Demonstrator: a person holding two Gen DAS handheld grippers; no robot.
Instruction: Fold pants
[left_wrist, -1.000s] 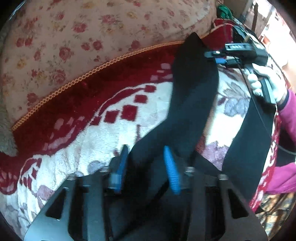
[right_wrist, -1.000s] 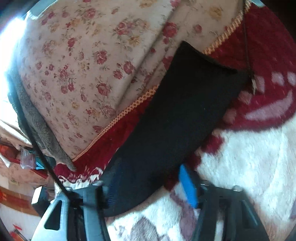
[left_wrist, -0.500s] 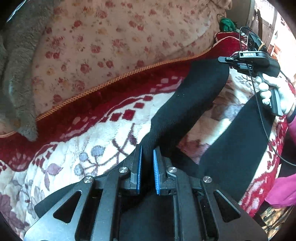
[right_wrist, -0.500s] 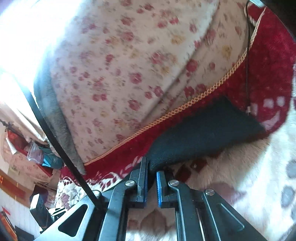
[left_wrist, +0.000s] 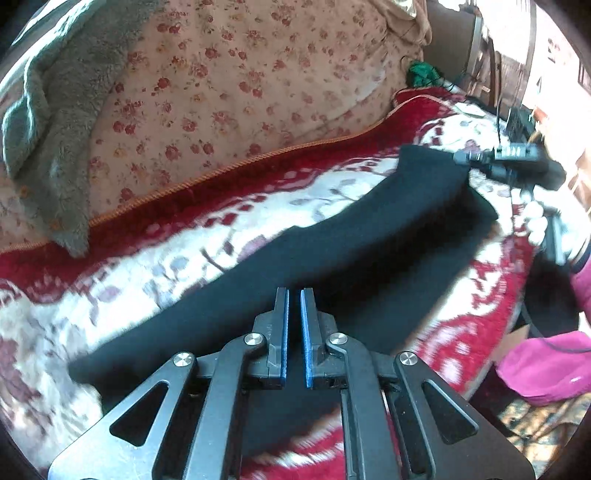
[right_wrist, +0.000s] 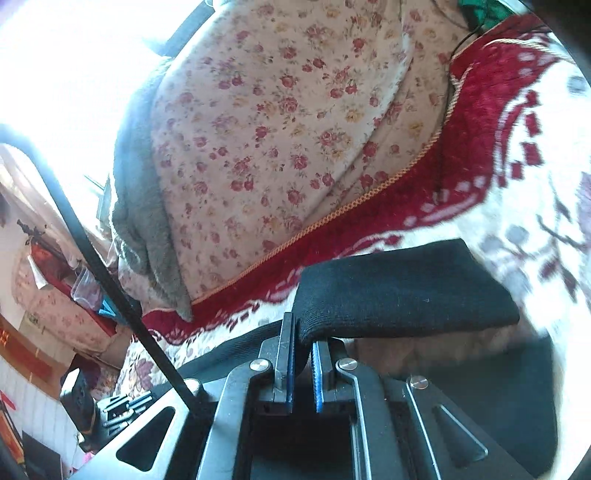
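Note:
Black pants (left_wrist: 332, 254) lie across the red and white patterned blanket (left_wrist: 229, 221). My left gripper (left_wrist: 292, 299) is shut on the pants near the waist end, low in the left wrist view. My right gripper (right_wrist: 303, 332) is shut on the hem of one leg (right_wrist: 399, 291) and holds it lifted above the other leg, which lies under it. The right gripper also shows in the left wrist view (left_wrist: 461, 158), at the far end of the raised leg.
A floral quilt (left_wrist: 236, 92) is piled along the back of the blanket, with a grey fleece (left_wrist: 51, 122) draped on its left. A black cable (right_wrist: 103, 273) runs past the right gripper. The bed edge and floor clutter are at the right (left_wrist: 535, 417).
Both grippers went from open to shut on the pants. The right gripper lifted the far leg and carried it over toward the other leg. The left gripper rose with the waist end.

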